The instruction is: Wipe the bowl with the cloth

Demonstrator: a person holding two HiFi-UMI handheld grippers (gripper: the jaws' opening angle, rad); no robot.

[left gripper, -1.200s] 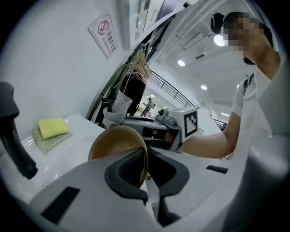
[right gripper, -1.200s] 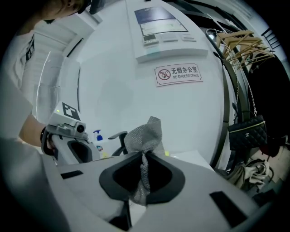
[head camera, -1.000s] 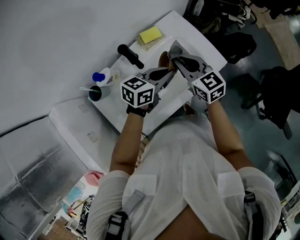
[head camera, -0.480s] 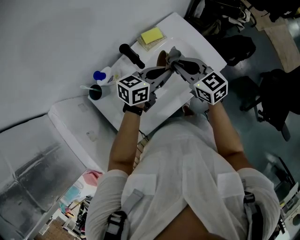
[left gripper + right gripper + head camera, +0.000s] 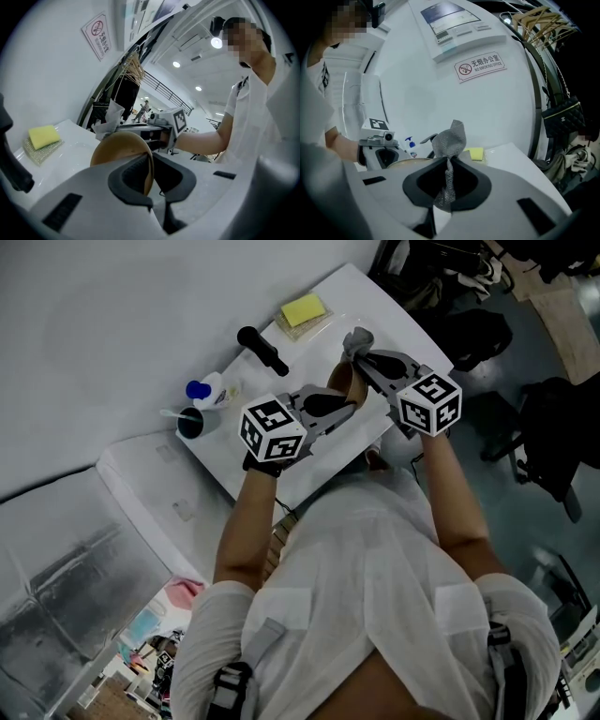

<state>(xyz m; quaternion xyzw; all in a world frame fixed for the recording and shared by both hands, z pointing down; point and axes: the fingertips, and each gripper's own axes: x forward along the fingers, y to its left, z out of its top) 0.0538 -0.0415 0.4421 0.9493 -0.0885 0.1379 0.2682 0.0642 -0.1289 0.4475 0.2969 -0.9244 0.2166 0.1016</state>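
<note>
**Head view.** Since a second ago my left tongs (image 5: 345,395) have swung the bowl (image 5: 339,381) a little to the right. My right tongs (image 5: 364,354) have shifted right too, so the cloth (image 5: 357,338) no longer crosses my left jaws and sits just past the bowl's far rim. I judge that one stroke is over and the cloth is set to come back across. Both things are held up over the white table (image 5: 375,296).

**Left gripper view.** My left tongs (image 5: 150,161) are pinching the bowl (image 5: 123,150) by its rim, with the wall between the pads. The bowl stands on edge, and its rim plane runs straight out along my jaws. It is round, so it has no other long axis. One broad face turns left in the picture, but I cannot tell whether that is the inside or the underside. The cloth (image 5: 108,118) shows just beyond the far rim.

**Right gripper view.** My right tongs (image 5: 449,161) are clamped on the cloth (image 5: 450,138). It is a bunched strip whose length runs out from the tips and upward. The bowl (image 5: 410,161) shows as a thin rim just left of the tips, below the cloth's free end, and my left tongs (image 5: 379,147) are behind it.
</note>
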